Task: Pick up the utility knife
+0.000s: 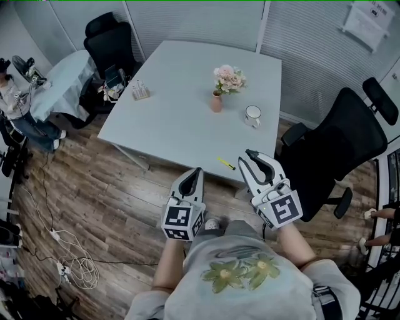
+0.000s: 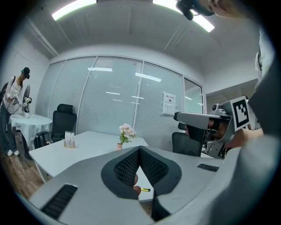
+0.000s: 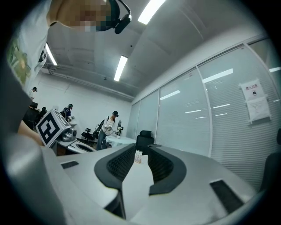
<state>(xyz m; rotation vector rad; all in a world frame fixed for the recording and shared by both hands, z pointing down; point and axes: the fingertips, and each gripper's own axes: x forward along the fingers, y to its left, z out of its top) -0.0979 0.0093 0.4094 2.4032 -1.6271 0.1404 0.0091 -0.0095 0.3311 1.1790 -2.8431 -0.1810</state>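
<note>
On table (image 1: 181, 112) edge, utility knife (image 1: 226, 164), visible past closed left fingers (image 2: 127, 167), not past parted, empty right fingers (image 3: 163, 166)

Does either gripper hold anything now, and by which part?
Nothing is held. The left gripper has its jaws together, empty; the right gripper has them apart, empty. The utility knife lies untouched on the table.

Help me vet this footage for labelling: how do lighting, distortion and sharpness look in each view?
Head view: even light, edges bowed, utility knife small but distinct on the table. Left gripper view: strong fisheye, dark corners, ceiling strips blown out, glass wall mirrors them; left tongs soft up close. Right gripper view: same fisheye, glaring strips overhead.
</note>
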